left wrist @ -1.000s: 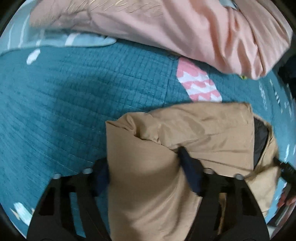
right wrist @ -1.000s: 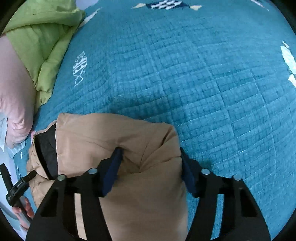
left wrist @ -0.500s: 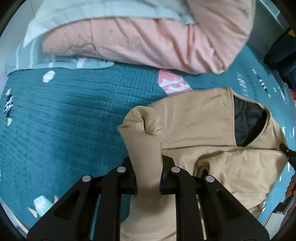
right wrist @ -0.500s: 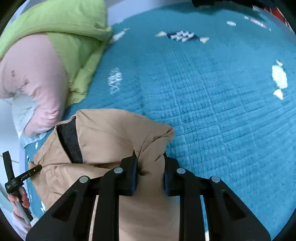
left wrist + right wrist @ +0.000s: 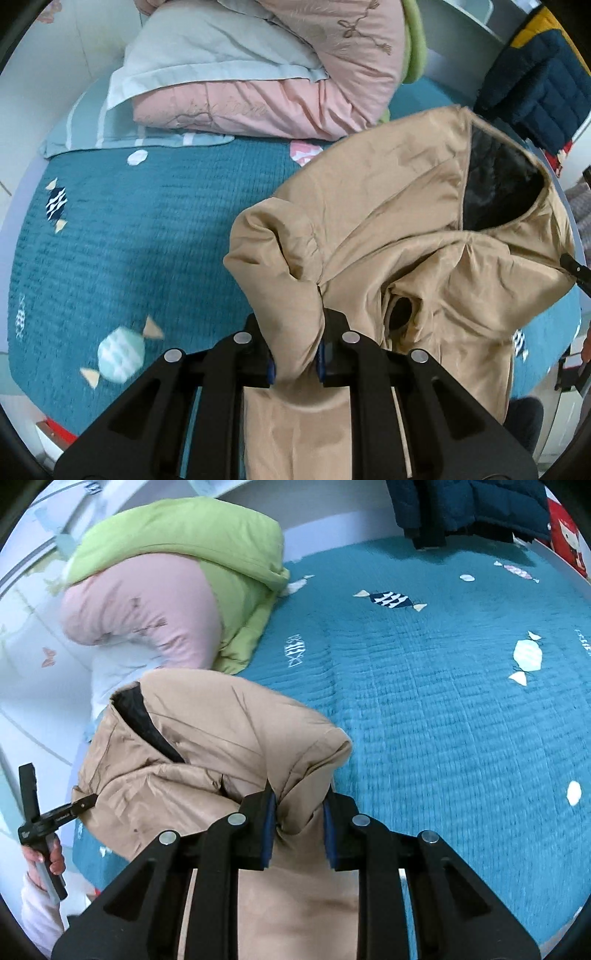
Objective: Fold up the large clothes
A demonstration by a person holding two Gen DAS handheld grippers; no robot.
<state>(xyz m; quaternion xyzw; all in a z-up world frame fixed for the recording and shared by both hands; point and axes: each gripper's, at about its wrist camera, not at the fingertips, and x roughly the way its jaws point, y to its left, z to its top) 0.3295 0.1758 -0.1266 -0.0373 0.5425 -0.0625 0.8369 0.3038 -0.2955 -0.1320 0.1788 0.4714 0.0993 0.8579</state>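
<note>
Your left hand-held gripper [image 5: 295,356] and right hand-held gripper [image 5: 300,825] each pinch a bunched fold of the tan jacket [image 5: 399,221] above the teal bedspread [image 5: 424,701].

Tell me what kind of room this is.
Most likely a bedroom: a teal quilted bedspread covers a bed, folded pink bedding and a green duvet are piled at one end, and the tan jacket hangs above it.
</note>
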